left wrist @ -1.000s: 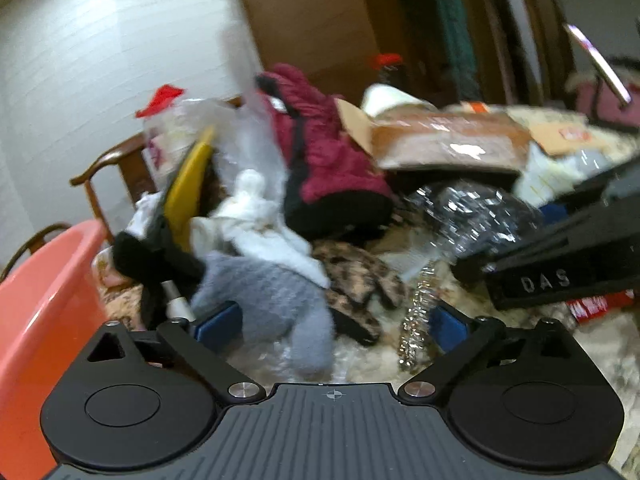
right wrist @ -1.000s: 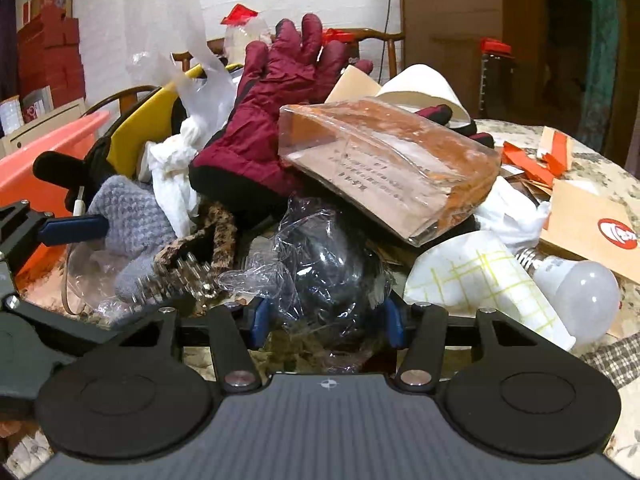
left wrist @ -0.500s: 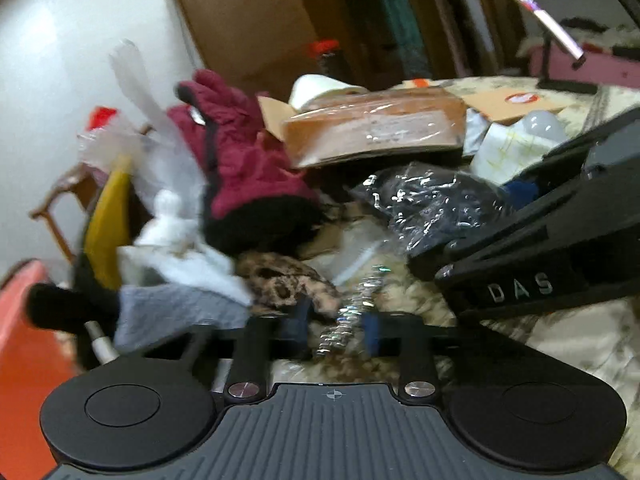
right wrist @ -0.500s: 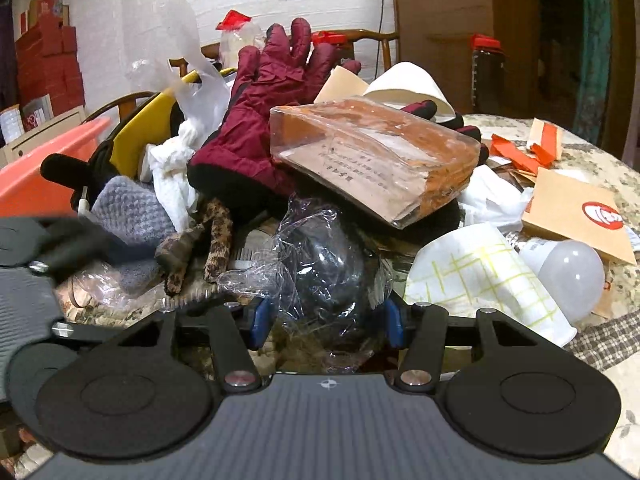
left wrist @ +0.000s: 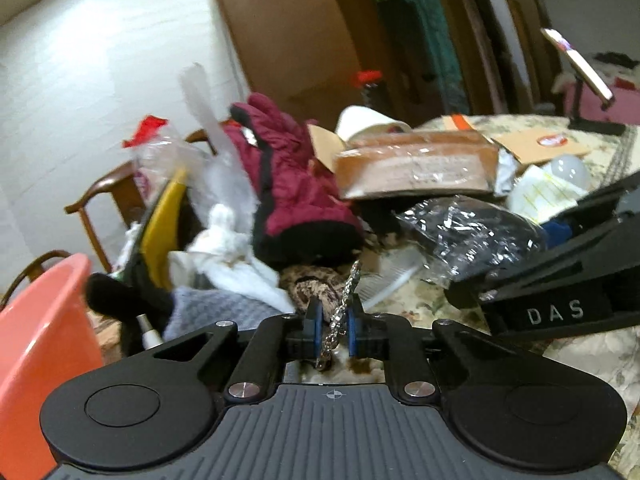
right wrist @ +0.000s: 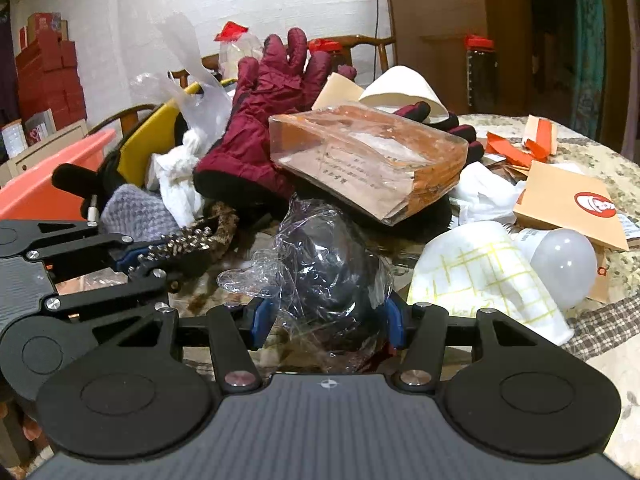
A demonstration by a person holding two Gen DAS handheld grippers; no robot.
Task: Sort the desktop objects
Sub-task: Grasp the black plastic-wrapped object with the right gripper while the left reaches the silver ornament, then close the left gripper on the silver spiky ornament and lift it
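My left gripper (left wrist: 333, 326) is shut on a silver beaded chain (left wrist: 343, 300) that sticks up between its blue pads; it also shows in the right wrist view (right wrist: 176, 246). My right gripper (right wrist: 326, 316) is closed around a dark object wrapped in crinkled clear plastic (right wrist: 328, 264), its pads against both sides. The wrapped object also shows in the left wrist view (left wrist: 472, 220). A maroon glove (right wrist: 272, 120) and a brown plastic packet (right wrist: 368, 156) lie on the heap behind.
An orange bin (left wrist: 44, 340) stands at the left. A grey knitted item (right wrist: 136, 212), white cloth (right wrist: 176, 176), leopard-print fabric (left wrist: 316, 288), yellow object (left wrist: 160, 216), light bulb (right wrist: 564, 260), checked paper cup (right wrist: 488, 276) and cardboard envelope (right wrist: 576, 204) crowd the floral tablecloth (right wrist: 612, 360).
My left gripper closed from wide open onto the silver chain and lifted it a little. My right gripper stayed on the wrapped object.
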